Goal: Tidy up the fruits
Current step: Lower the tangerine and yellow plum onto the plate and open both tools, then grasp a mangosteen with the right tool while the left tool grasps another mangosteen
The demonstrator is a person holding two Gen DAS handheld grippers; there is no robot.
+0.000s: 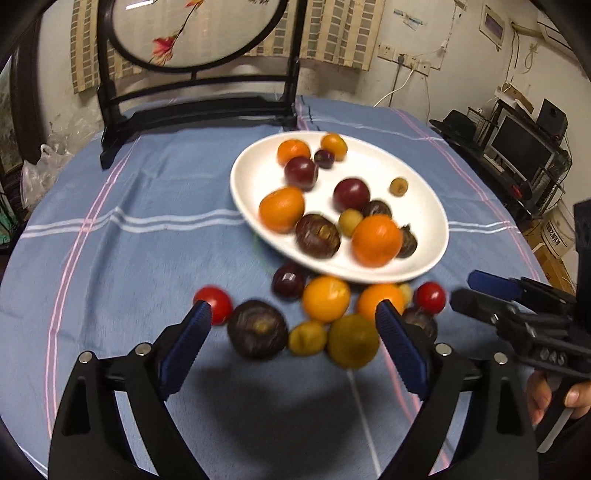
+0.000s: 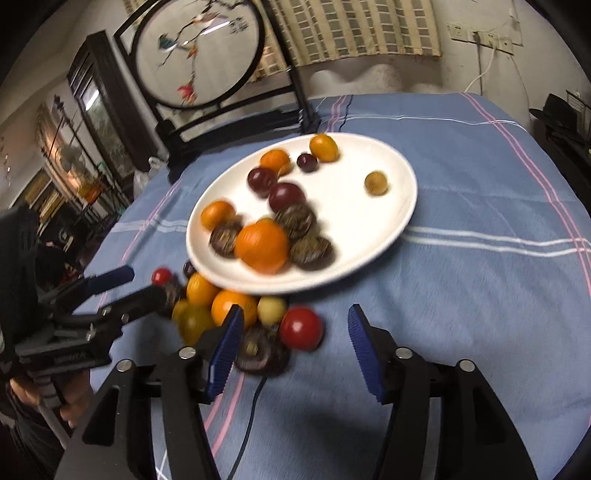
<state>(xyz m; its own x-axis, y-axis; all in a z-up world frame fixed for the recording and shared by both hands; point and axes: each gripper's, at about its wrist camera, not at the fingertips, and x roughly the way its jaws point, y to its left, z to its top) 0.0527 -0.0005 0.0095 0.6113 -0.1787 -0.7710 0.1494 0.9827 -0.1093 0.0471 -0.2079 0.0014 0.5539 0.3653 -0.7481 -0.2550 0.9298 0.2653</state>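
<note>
A white oval plate [image 1: 417, 177] [image 2: 369, 236] on the blue tablecloth holds several oranges, dark plums and brown fruits. More fruit lies loose on the cloth in front of it: a red tomato [image 1: 214, 303], a dark brown fruit [image 1: 257, 328], oranges [image 1: 326, 298], a green-brown fruit [image 1: 352, 340] and another red tomato [image 2: 301, 328]. My left gripper [image 1: 294, 317] is open and empty, its fingers spanning the loose fruit from above. My right gripper [image 2: 295, 326] is open and empty, just above the red tomato; it also shows in the left wrist view [image 1: 465, 288].
A black wooden stand with a round embroidered screen [image 1: 195, 33] stands at the table's far edge. A dark cable [image 2: 251, 410] lies on the cloth near me. Shelves and monitors [image 1: 517, 147] are beyond the table at the right.
</note>
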